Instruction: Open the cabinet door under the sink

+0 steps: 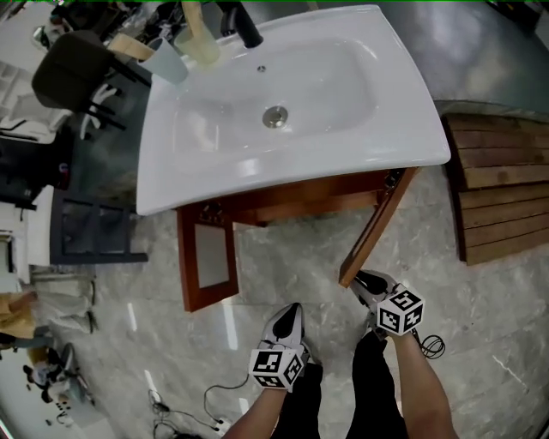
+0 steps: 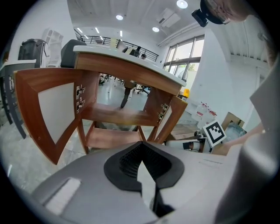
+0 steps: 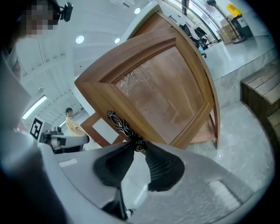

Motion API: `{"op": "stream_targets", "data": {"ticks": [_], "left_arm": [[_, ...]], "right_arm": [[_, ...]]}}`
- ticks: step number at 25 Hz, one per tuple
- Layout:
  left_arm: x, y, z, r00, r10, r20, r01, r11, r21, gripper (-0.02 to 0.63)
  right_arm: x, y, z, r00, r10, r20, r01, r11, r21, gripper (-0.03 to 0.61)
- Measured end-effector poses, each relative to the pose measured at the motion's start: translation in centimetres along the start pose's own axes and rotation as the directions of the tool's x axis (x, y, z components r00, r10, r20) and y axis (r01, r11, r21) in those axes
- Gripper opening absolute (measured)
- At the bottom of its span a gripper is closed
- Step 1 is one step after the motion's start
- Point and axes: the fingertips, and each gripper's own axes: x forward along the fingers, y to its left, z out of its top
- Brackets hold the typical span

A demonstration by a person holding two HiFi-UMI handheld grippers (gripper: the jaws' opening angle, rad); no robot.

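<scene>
A white sink (image 1: 214, 163) sits on a brown wooden cabinet (image 1: 300, 201) with both doors swung out. The right door (image 1: 377, 225) fills the right gripper view as a framed panel (image 3: 162, 92) with an ornate dark handle (image 3: 120, 126). My right gripper (image 1: 358, 279) (image 3: 139, 148) is shut on that handle's round knob at the door's free edge. The left door (image 1: 206, 257) (image 2: 48, 113) stands open with a pale panel. My left gripper (image 1: 292, 313) (image 2: 141, 145) is shut on nothing, apart from the cabinet, facing its bare inner shelf (image 2: 120, 116).
A slatted wooden platform (image 1: 502, 189) lies on the floor right of the cabinet. A black chair (image 1: 73, 69) and a dark rack (image 1: 90, 231) stand to the left. Cables (image 1: 184, 411) trail on the marble floor near my left side. A black faucet (image 1: 244, 26) rises behind the basin.
</scene>
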Motion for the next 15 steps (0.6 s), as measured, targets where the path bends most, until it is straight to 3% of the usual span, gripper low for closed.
{"op": "stream_targets", "data": {"ticks": [7, 15], "left_arm": [[1.8, -3.1, 0.2, 0.998, -0.051, -0.024, 0.051, 0.998, 0.028, 0.018], [5.0, -7.8, 1.0, 0.991, -0.121, -0.050, 0.123, 0.991, 0.057, 0.018]], "right_arm": [[-5.7, -1.7, -1.8, 0.999, -0.044, 0.003, 0.044, 0.999, -0.007, 0.069], [-14.0, -8.9, -1.2, 0.983, -0.176, 0.042, 0.176, 0.984, 0.009, 0.043]]}}
